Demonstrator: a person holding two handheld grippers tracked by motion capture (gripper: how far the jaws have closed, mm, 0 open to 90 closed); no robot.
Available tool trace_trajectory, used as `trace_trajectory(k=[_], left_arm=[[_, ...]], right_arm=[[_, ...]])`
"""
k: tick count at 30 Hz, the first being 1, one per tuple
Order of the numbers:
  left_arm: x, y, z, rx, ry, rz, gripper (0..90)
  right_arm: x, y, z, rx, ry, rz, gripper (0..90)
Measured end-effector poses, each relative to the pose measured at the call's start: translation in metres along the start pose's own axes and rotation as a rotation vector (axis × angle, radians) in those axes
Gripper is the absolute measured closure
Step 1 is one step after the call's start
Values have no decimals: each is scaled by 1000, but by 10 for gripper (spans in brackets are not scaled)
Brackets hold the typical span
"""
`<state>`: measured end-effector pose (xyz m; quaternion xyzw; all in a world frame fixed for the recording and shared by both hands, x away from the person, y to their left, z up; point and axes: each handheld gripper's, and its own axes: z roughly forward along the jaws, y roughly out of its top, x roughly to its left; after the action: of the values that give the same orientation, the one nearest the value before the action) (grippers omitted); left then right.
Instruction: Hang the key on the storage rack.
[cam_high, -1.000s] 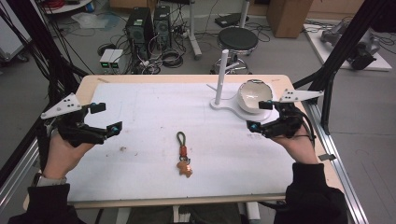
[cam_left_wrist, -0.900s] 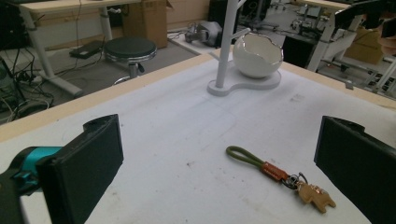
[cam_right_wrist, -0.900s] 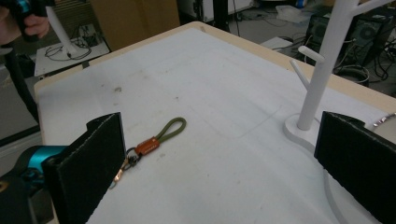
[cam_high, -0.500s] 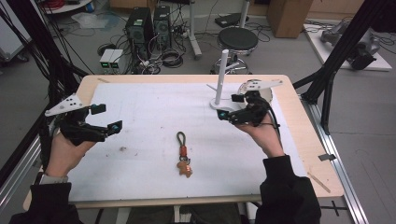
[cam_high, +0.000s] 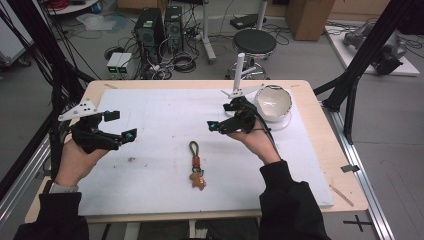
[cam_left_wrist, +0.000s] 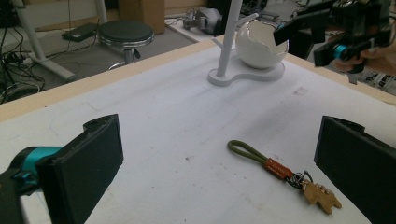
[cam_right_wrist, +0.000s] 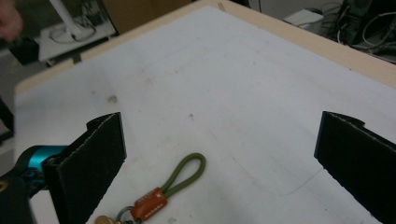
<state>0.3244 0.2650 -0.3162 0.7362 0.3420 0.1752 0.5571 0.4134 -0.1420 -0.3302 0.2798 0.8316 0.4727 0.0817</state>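
A keychain (cam_high: 196, 163) lies mid-table: an olive cord loop (cam_left_wrist: 245, 150) (cam_right_wrist: 187, 174), a brown leather tab and a tan animal charm (cam_left_wrist: 322, 197). My left gripper (cam_high: 117, 126) hovers open over the table's left side, jaws wide apart and empty, pointing toward the keychain. My right gripper (cam_high: 220, 118) is open and empty above the mat, just right of and beyond the keychain, near the white stand (cam_high: 238, 75). In the left gripper view the right gripper (cam_left_wrist: 327, 37) shows at the top right. The loop lies low between the jaws in the right gripper view.
A white bowl (cam_high: 273, 102) rests on the stand's base at the table's far right. The white mat (cam_high: 165, 115) covers most of the wooden table (cam_high: 325, 145). A black stool (cam_high: 255, 42), computers and cables stand on the floor behind.
My right gripper has swung left from the bowl's right side to a spot over the mat near the keychain. The left gripper has barely moved.
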Motion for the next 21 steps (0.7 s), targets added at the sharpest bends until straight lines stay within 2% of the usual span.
trace_trajectory(k=[2,3,4,7,8,12,16,17,21], left_arm=[[0,0,0,6,-2,5,17],[0,-1,0,7,0,4,17],[0,-1,0,7,0,3,17],[0,-2,1,9,-2,-1,17],[0,-2,1,14,-1,1,17],[0,-3,2,18,-4,4,17],[-1,-3,2,18,-7,-1,17],[-1,-3,2,19,-7,-2,17],[-1,-5,2,22,-8,0,17]], right_arm=[[2,-1,4,9,3,1,15],[3,-4,12,10,-6,-23,15],[3,-4,12,10,-6,-23,15],[4,-10,31,19,-29,-18,15],[4,-10,31,19,-29,-18,15],[4,-17,52,60,-32,-16,15],[-2,-26,76,108,-24,23,15],[-5,-31,87,134,-28,29,15],[-6,-37,100,170,-41,35,15]])
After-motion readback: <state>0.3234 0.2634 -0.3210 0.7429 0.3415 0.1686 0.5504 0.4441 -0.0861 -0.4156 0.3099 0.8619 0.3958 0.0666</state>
